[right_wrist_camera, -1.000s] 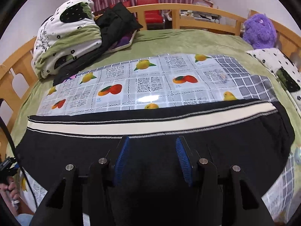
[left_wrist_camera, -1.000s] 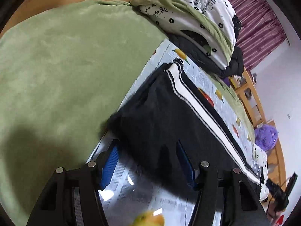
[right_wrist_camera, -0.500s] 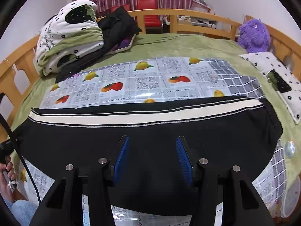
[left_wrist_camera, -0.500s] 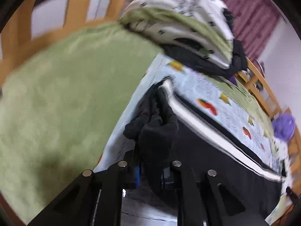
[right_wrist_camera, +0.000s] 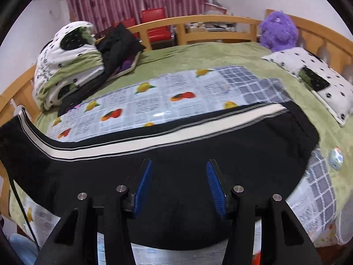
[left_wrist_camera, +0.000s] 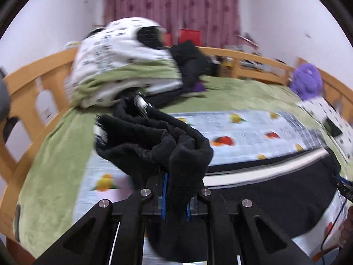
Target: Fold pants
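Pants [right_wrist_camera: 181, 154], black with a white side stripe, lie lengthwise across a fruit-print plastic sheet [right_wrist_camera: 154, 101] on the green-covered bed [right_wrist_camera: 198, 55], their left end lifted off the sheet. My left gripper [left_wrist_camera: 175, 195] is clamped narrow on that lifted end, the dark cloth bunched between its blue pads [left_wrist_camera: 164, 193] and spilling over them, blurred in the left wrist view; the rest of the garment [left_wrist_camera: 275, 190] stretches flat to the right. My right gripper [right_wrist_camera: 179, 186] hangs over the near middle of the pants with its fingers wide apart and nothing between them. At the far left of the bed sits a rolled white-and-green quilt [right_wrist_camera: 66, 66] beside a black garment [right_wrist_camera: 119, 44]. A purple plush toy [right_wrist_camera: 279, 31] rests at the far right by the wooden rail [right_wrist_camera: 209, 21], with a spotted pillow [right_wrist_camera: 308, 77] just nearer.
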Motion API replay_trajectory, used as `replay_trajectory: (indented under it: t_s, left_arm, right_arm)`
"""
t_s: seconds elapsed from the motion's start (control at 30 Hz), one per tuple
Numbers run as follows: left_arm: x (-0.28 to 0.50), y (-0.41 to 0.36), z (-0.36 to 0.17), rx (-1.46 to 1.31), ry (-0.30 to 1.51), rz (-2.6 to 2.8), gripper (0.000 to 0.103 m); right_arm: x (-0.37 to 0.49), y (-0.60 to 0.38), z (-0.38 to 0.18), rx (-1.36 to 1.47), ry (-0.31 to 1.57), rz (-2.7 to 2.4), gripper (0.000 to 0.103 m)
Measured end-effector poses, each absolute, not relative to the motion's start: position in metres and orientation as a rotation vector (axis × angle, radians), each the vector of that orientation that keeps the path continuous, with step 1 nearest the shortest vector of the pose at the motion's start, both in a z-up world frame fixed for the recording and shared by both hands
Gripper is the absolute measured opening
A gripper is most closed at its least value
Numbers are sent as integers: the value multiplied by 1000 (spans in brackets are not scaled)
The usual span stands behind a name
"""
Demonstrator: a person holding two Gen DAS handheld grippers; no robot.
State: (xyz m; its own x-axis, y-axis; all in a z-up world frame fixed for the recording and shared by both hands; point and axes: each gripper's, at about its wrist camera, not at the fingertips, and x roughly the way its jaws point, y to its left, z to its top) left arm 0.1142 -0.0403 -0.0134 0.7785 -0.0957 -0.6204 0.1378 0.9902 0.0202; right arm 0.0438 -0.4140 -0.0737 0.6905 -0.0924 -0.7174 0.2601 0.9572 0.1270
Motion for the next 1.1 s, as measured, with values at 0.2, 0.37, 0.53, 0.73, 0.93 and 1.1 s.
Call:
replay_trajectory:
  t_s: [0.2,0.37,0.53,0.73,0.93,1.1]
  left_arm:
    - [105,-157,-59,68,744,-331,11]
    - [93,-217,-122,-14,854,-464,11]
    - [76,-233,-160,13,931,-444,15]
    - [64,-194,-125,-29,942,-481,59]
    - [63,-124,-83,39,841,-374,70]
    - [81,-75,-73,80,823,-273,70]
  right_arm:
    - [11,-458,-82,246,777,-285,51]
    - [-14,-492,-94,295,794,-342,51]
    - [-29,-495,-100,240,798,-353,51]
    - [-22,-477,-99,223,798,-278,51]
    - [11,-444,-102,318,840,-107,51]
    - [42,-398,-110,329,911,-15,51]
